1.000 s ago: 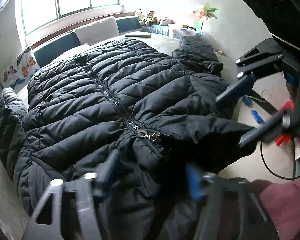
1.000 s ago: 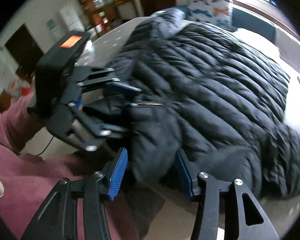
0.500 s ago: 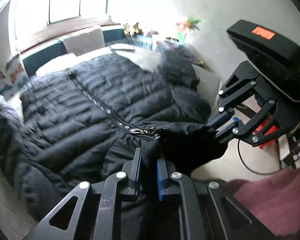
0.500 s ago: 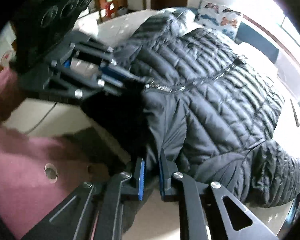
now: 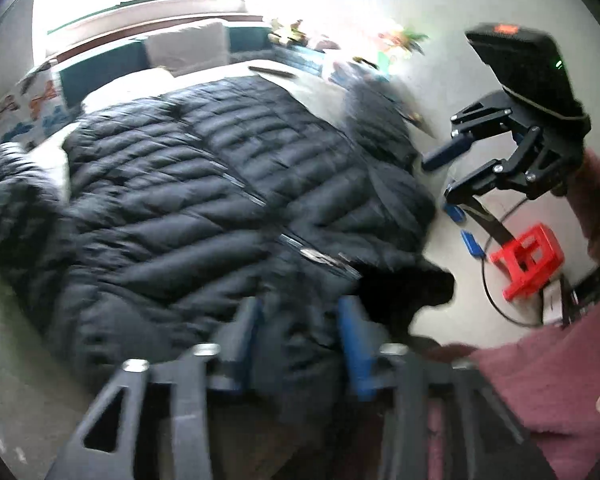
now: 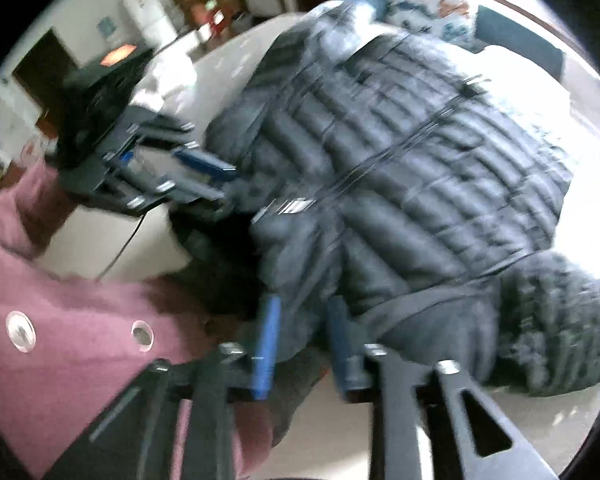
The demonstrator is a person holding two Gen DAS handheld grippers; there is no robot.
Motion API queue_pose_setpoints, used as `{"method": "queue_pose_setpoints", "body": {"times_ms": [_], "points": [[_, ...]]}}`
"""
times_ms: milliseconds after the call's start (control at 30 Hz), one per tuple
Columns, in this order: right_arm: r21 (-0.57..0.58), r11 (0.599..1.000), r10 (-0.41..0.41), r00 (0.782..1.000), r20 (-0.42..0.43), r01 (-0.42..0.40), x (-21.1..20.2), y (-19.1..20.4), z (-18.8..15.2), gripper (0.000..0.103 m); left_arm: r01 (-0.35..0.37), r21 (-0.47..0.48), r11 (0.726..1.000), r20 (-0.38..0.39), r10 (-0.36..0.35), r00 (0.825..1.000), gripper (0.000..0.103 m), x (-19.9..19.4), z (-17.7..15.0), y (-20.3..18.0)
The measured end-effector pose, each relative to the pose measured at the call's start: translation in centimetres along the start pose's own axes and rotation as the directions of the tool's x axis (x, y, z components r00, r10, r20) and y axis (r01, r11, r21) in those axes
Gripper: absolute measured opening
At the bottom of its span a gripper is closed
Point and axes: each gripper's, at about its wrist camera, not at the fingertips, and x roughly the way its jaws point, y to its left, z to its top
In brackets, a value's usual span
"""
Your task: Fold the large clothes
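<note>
Letting go of black puffy jacket (image 5: 204,184) at near edge of bed (image 5: 12,380). Left gripper (image 5: 300,344) jaws just opened, hem loose between. Right gripper (image 6: 300,344) also spread, just opened. Jacket flat, zipped. Next: grab sleeve, fold inward.

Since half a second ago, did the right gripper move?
Yes. The right gripper let go of the jacket hem, jaws just opening with nothing between them, and lifted higher than the red stool.
</note>
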Motion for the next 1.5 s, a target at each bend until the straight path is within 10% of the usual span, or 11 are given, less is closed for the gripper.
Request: {"method": "queue_pose_setpoints", "body": {"times_ms": [67, 433, 700, 967, 1200, 1367, 1500], "points": [[0.032, 0.997, -0.073, 0.996, 0.044, 0.071, -0.7, -1.9, 1.1, 0.064, -0.042, -0.046, 0.998, 0.036, 0.044, 0.998, 0.077, -1.4, 1.2, 1.9], [0.319, 0.923, -0.22, 0.975, -0.019, 0.215, 3.4, -16.5, 5.2, 0.064, -0.198, -0.366, 0.909, 0.063, 0.236, 0.97, 0.078, -1.8, 9.6, 18.0], [0.494, 0.858, -0.151, 0.988, -0.015, 0.139, 5.4, -22.3, 3.6, 0.064, -0.236, -0.678, 0.697, 0.074, 0.383, 0.921, 0.078, -3.9, 7.6, 32.7], [0.481, 0.862, -0.169, 0.985, -0.03, 0.162, 7.0, -23.3, 4.3, 0.064, -0.048, -0.786, 0.616, 0.124, 0.233, 0.965, 0.078, -1.0, 6.5, 42.0], [0.549, 0.823, -0.171, 0.985, -0.01, 0.148, 7.5, -26.1, 4.5, 0.064, -0.1, -0.886, 0.453, 0.052, 0.311, 0.949, 0.078, 1.4, 4.6, 46.2], [0.572, 0.811, -0.154, 0.988, 0.008, 0.121, 7.9, -27.2, 4.8, 0.064, -0.125, -0.877, 0.464, 0.069, 0.378, 0.923, 0.079, -0.3, 4.5, 46.6], [0.567, 0.815, -0.151, 0.988, 0.008, 0.12, 8.6, -27.8, 5.3, 0.064, -0.135, -0.86, 0.493, 0.038, 0.324, 0.945, 0.079, 1.4, 5.6, 47.5]]}}
